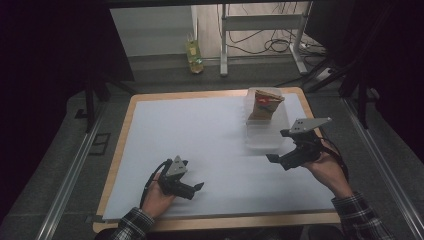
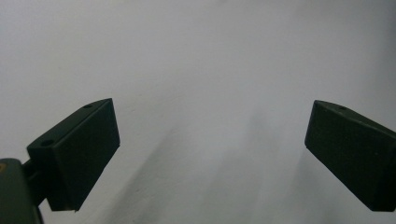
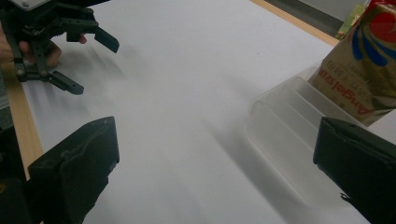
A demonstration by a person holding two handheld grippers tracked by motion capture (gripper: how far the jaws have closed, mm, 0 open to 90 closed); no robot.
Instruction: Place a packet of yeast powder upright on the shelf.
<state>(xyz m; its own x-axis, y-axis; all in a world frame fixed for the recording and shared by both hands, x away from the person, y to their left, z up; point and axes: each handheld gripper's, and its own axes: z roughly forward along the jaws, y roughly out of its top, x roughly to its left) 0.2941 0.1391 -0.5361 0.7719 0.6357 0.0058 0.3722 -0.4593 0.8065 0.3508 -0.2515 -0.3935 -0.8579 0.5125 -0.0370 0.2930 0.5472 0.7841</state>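
Judging by the spread, empty jaws of the left gripper [image 1: 192, 186] and right gripper [image 1: 276, 160], no grasp was begun; the drink carton [image 1: 265, 104], standing in the clear tray [image 1: 264, 136], seemingly needed approaching.

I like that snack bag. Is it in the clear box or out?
In. The bag stands at the far end of the clear box.

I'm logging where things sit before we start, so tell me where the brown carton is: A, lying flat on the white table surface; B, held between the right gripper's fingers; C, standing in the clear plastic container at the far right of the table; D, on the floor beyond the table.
C: the brown carton stands in the far end of the clear plastic container, while the right gripper is open and holds nothing.
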